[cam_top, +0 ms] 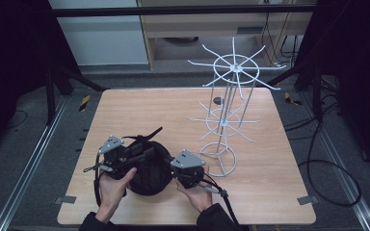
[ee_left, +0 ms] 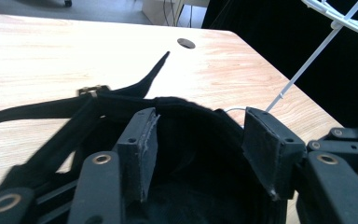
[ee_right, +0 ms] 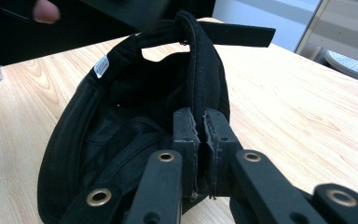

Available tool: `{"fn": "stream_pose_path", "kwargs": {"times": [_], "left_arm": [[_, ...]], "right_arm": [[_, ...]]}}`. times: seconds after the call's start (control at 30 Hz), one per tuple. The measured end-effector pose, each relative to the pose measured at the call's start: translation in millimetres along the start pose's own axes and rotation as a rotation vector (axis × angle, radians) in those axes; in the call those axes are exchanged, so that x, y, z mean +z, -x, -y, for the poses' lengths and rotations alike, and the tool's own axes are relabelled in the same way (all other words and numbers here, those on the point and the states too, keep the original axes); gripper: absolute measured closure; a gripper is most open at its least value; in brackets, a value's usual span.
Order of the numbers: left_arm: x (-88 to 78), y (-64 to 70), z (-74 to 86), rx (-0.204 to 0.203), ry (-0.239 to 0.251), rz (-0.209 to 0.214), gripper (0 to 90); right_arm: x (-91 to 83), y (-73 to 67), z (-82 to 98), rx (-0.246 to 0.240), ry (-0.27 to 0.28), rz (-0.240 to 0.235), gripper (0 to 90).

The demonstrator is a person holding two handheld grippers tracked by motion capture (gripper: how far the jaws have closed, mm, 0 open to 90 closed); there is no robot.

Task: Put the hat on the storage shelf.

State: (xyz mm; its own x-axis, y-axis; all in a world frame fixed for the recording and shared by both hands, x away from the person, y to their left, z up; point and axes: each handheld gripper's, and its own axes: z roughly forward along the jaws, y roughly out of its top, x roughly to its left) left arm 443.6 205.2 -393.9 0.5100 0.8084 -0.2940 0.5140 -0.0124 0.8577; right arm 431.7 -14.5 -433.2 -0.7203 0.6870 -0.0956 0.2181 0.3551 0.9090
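black cap [cam_top: 147, 171] is lying upside down on the near left part of the wooden table [cam_top: 279, 192], its hollow facing up and its strap [cam_top: 149, 134] trailing away toward the middle of the board. the right gripper [cam_top: 176, 174] is sitting at the cap's right side, and in the right gripper view its two jaws are pressing together on the cap's rim [ee_right: 204, 93], pinching the fabric edge between the pads, with almost no gap showing. the left gripper [cam_top: 139, 153] is hovering over the cap's left and far side; in the left gripper view its jaws are standing roughly half apart above the dark hollow of the cap [ee_left: 186, 186], and the pads [ee_left: 147, 149] are pressing on nothing, so it is gripping nothing. both hands are coming in from the near edge, and the cap is sitting just inside that edge, with only a narrow strip of bare wood between it and the person. to the right, the white wire rack [cam_top: 226, 110] is standing upright, its round base [cam_top: 218, 159] resting just beside the right gripper, so room on that side is looking tight. the left half of the table and the far stretch behind the strap are lying open, with a small dark hole [cam_top: 218, 100] in the board near the far edge, behind the rack. the right corner of the table is also bare.
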Motion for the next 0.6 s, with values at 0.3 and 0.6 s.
{"fn": "stream_pose_path", "kwargs": {"times": [0.3, 0.6], "left_arm": [[16.6, 8.9, -0.6, -0.012, -0.016, -0.033, 38.1], [20.8, 7.2, 2.9, -0.021, -0.022, -0.05, 43.8]], "right_arm": [[1.9, -3.2, 0.5, -0.012, 0.005, -0.011, 84.7], [1.8, -7.3, 1.0, -0.031, 0.023, -0.049, 84.7]]}}
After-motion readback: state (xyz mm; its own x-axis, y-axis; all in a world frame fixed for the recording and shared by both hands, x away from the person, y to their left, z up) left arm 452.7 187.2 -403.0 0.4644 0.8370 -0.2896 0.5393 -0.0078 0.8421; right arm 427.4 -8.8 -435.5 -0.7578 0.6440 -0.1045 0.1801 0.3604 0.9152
